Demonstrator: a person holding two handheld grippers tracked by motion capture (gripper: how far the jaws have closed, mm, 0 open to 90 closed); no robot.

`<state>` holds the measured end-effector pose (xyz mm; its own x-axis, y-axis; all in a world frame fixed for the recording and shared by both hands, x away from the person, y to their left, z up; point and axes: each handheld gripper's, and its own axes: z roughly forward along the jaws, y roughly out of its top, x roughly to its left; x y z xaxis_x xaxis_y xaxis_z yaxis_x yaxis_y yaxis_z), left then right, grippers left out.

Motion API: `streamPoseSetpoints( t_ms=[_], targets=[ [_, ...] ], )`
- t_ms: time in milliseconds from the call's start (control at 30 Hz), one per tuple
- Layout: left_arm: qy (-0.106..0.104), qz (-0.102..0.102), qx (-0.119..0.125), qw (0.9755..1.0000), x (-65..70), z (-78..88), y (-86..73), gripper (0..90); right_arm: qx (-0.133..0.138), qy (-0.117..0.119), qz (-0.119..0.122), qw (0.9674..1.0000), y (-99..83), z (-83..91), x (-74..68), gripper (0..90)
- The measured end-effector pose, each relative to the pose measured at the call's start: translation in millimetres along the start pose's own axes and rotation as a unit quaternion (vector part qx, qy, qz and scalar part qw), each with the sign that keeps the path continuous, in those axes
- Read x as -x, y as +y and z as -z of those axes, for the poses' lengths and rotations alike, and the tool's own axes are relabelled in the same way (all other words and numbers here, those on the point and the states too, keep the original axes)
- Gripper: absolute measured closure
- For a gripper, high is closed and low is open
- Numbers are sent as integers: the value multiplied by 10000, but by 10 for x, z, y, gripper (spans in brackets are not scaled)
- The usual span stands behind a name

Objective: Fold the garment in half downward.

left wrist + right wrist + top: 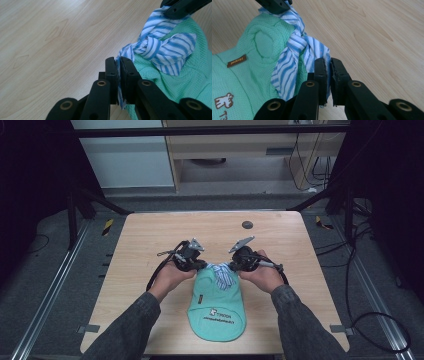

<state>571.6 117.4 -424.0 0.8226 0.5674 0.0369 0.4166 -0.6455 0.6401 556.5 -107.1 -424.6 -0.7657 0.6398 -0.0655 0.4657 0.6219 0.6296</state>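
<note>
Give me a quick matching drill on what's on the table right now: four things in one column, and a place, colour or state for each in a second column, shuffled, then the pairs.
Things:
1. left claw
2. green bib
3. striped ties
4. dark round spot

Descriptions:
A. knotted together, blue and white
B. near the table's far edge, apart from the rest
C. shut on one striped tie end
D. lies flat, printed end toward the person

The right claw likewise pinches the other tie end.

Pairs: 1-C, 2-D, 3-A, 4-B
</note>
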Motion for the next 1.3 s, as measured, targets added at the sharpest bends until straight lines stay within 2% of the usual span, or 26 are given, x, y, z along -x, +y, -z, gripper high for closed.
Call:
streamPoseSetpoints(
  t_ms=[333, 600, 833, 1300],
  targets=[
    [38, -138, -5, 9999, -1, 51, 111, 851, 62, -29, 64, 10000, 44, 80, 56, 843],
    [-25, -131, 41, 9999, 6, 73, 111, 851, 28, -64, 147, 9999, 73, 144, 62, 843],
    [30, -194, 35, 9998, 8, 101, 153, 852, -3, -114, 195, 9997, 128, 178, 79, 843],
    [147, -251, 132, 9995, -31, 218, 272, 852, 122, -200, 219, 9995, 235, 285, 109, 843]
  ],
)
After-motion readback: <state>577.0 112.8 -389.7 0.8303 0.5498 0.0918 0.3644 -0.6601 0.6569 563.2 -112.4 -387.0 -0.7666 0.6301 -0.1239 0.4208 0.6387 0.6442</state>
